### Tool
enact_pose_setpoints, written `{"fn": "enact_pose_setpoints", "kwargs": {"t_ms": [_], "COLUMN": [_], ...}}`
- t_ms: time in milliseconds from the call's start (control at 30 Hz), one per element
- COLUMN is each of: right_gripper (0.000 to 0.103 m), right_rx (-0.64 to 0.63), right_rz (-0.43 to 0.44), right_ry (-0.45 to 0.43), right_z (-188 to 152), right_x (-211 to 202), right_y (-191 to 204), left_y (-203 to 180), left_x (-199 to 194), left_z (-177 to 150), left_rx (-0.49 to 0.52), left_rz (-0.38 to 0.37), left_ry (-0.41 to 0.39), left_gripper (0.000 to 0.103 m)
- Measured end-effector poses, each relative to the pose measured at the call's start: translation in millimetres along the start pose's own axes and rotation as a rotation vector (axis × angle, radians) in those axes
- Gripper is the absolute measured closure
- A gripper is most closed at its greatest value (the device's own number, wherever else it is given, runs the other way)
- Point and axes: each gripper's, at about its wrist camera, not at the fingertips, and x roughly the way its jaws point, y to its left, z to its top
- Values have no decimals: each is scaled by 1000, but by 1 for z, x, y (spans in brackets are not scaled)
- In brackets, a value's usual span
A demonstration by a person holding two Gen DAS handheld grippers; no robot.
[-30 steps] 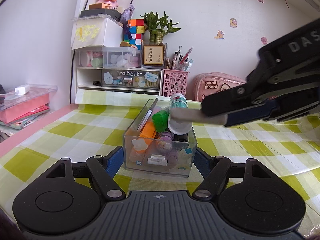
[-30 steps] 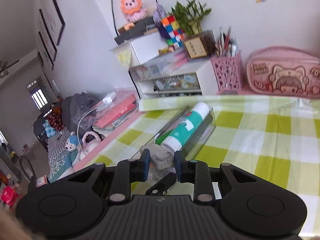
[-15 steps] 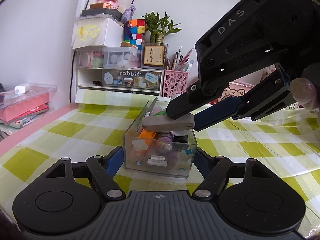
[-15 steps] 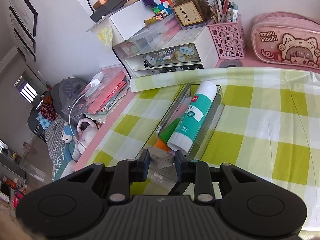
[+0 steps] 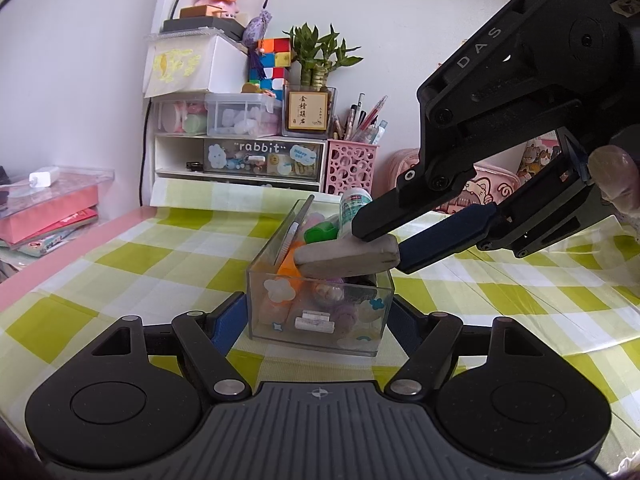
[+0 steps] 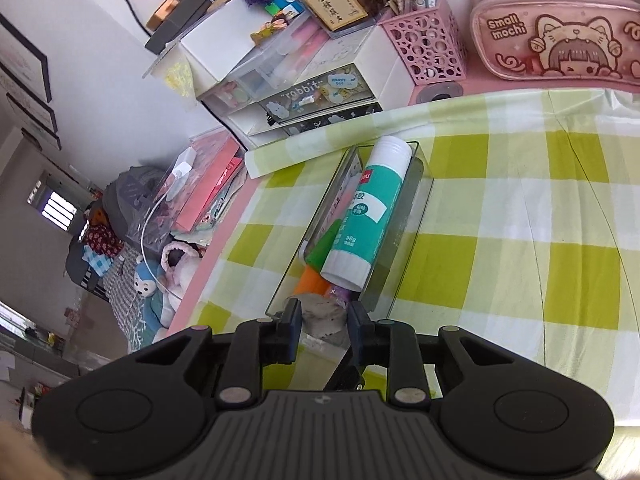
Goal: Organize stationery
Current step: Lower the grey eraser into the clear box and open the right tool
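A green-and-white checked tablecloth (image 5: 120, 256) covers the desk, with drawer units and a pink pen basket (image 5: 351, 166) at the wall. The left gripper (image 5: 316, 320) is clamped on the near end of a clear organizer box (image 5: 320, 312), one finger on each side wall. The right gripper (image 5: 384, 246) pinches a grey eraser (image 5: 347, 258) over the box's near end, the eraser's long axis lying across the box. Inside, a glue stick (image 6: 370, 216) lies lengthwise, cap toward the wall.

A home bedroom desk, checked tablecloth (image 5: 120, 264), pink pencil case (image 6: 556, 40), plush toys (image 6: 160, 280), "rabbit" drawer organiser (image 5: 260, 156)
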Motion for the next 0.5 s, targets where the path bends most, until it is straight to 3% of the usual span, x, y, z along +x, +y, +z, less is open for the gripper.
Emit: {"fn": "enact_pose_setpoints", "kwargs": {"t_ms": [233,500], "right_gripper": [75,75], "right_rx": [115,70], "right_rz": [-25,-106], "right_ry": [-48,-67], "right_z": [8,10], "right_x": [0,4], "right_y": [-10,4], "left_y": [1,1], "left_x": [0,0], "left_z": [0,0], "left_rx": [0,0], "left_rz": [0,0], "left_ry": [0,0], "left_gripper": [29,29]}}
